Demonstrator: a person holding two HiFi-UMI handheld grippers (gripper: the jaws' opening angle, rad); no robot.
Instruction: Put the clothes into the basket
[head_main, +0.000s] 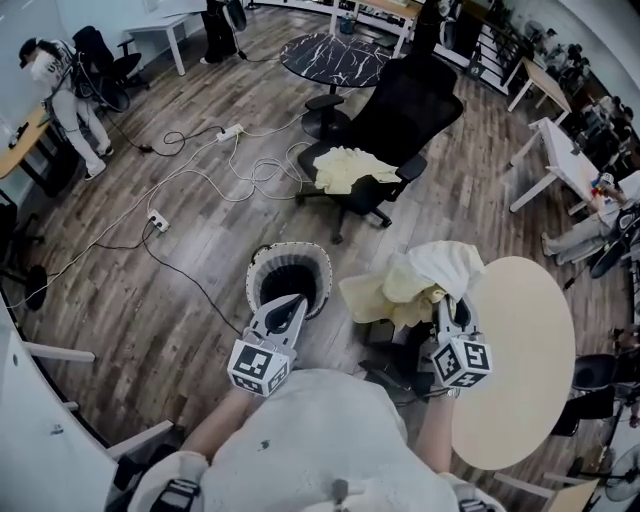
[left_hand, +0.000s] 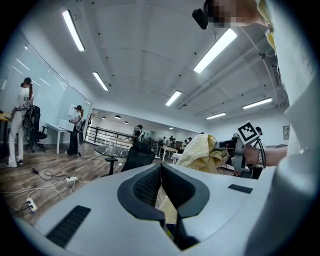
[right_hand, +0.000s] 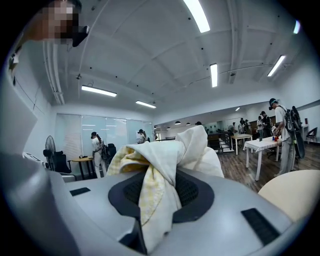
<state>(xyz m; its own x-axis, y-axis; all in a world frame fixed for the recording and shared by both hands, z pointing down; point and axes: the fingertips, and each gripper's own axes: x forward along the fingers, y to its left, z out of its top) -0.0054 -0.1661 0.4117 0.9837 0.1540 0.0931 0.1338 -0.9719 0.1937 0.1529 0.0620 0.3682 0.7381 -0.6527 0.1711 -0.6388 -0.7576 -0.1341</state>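
Our head camera looks steeply down; both gripper cameras face level, all sharing the yellow cloth (head_main: 420, 285).

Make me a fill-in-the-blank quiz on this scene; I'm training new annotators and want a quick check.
1. The right hand-held gripper is shut on a bunched yellow-and-white ____.
2. The basket stands on the wooden ____, not on a table.
3. A second yellow garment lies on the seat of a black office ____.
Missing words: cloth; floor; chair.
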